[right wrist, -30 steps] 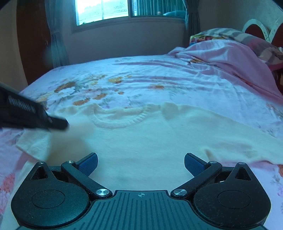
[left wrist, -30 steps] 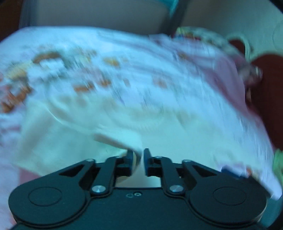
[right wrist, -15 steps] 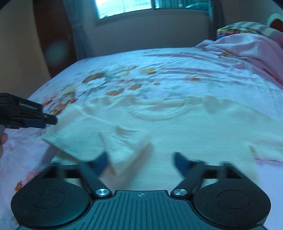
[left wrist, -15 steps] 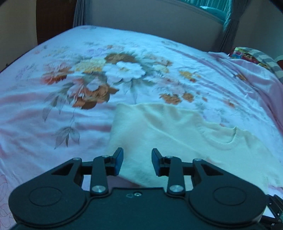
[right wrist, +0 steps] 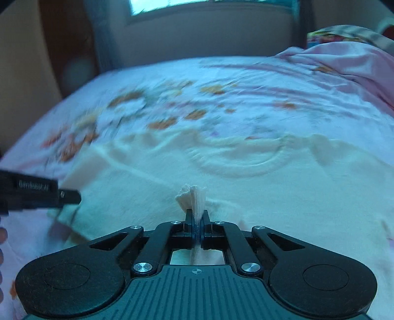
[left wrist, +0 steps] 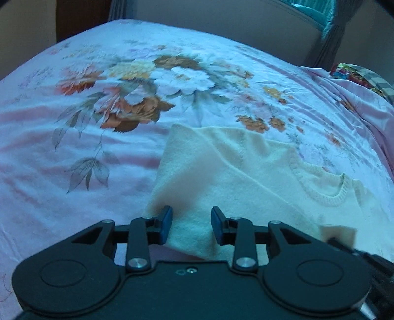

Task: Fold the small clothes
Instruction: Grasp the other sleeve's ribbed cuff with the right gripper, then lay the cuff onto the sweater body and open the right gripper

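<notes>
While the cream knit sweater (left wrist: 236,177) lies spread on the floral bedsheet (left wrist: 93,147), the left gripper (left wrist: 191,225) hangs over its near edge with the jaws partly apart; cloth lies between the blue pads (left wrist: 167,222) but they do not press on it. Just past the left pad runs the sweater's folded side edge, and beyond that edge the sheet's big flower print spreads ahead and to the left. Ahead and to the right of this gripper sits the ribbed round neckline (left wrist: 320,187). At the lower right of the left wrist view, a small flap of cream cloth stands beside the dark tip of the other tool.

The right gripper (right wrist: 197,221) has its jaws brought together on a pinch of the sweater (right wrist: 246,197), and a small tuft of cream knit stands up right in front of the fingertips. This view is blurred, but the neckline shows ahead and slightly to the right of the tool. To its left, the black body of the left gripper (right wrist: 37,195) reaches in over the sweater's edge, and fingertips of a hand (right wrist: 2,236) show at the frame's left border. Farther ahead to the right lies a bunched pink blanket (right wrist: 349,61), with a window (right wrist: 172,5) above the far wall.
</notes>
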### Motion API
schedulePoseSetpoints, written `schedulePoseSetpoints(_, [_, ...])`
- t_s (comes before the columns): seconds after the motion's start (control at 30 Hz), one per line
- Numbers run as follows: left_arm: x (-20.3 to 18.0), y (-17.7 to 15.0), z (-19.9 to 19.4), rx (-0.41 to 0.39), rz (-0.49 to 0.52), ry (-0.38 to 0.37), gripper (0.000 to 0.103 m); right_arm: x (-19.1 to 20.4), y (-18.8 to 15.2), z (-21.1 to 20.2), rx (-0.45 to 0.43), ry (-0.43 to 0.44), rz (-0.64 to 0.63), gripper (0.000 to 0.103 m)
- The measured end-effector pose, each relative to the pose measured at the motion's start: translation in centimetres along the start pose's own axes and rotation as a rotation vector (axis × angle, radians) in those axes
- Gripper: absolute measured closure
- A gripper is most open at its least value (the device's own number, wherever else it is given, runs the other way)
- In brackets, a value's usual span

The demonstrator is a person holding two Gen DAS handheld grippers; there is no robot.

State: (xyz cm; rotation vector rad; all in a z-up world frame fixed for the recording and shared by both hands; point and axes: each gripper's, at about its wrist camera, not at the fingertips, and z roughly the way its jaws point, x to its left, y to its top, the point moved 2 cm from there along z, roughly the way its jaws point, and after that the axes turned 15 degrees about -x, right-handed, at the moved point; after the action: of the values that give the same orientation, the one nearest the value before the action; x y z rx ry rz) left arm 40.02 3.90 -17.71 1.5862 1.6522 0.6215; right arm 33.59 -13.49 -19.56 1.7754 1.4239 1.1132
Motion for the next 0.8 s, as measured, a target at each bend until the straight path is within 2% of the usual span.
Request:
schedulePoseSetpoints(0.13, [-2.0,-0.1,-0.8,-0.016,0.031,-0.044,0.071,-4.5,0.4,-4.6,-0.048,-0.064,0.081,0.1])
schedulePoseSetpoints(0.3, [-3.7,-1.4,-1.3,-0.011,0.07,-0.064,0.068,-9.1,-2.0,-9.1,-0.046,-0.181,0.111,0.1])
schedulePoseSetpoints(0.43, [-3.6,-2.5,-0.9,0.02,0.088,-0.037,0.068,-10.3,-4.1,-9.3,0.042,-0.16,0.151,0.1])
schedulePoseSetpoints(0.53, [-3.5,-2.0,-1.2,0.009,0.079,-0.029,0.068,-11.6,-3.7,-9.8,0.015,-0.143,0.244,0.1])
schedulePoseSetpoints(0.7, [-5.6,-0.5,-0.6,-0.014,0.109,-0.049,0.068,-13.7,-3.5,-9.4,0.046,-0.124,0.378,0.1])
schedulePoseSetpoints(0.8, [-6.8,-0.3,0.5,-0.008,0.139,-0.053,0.068,-13.9,-3.2,-10.5,0.041,-0.115,0.34,0.098])
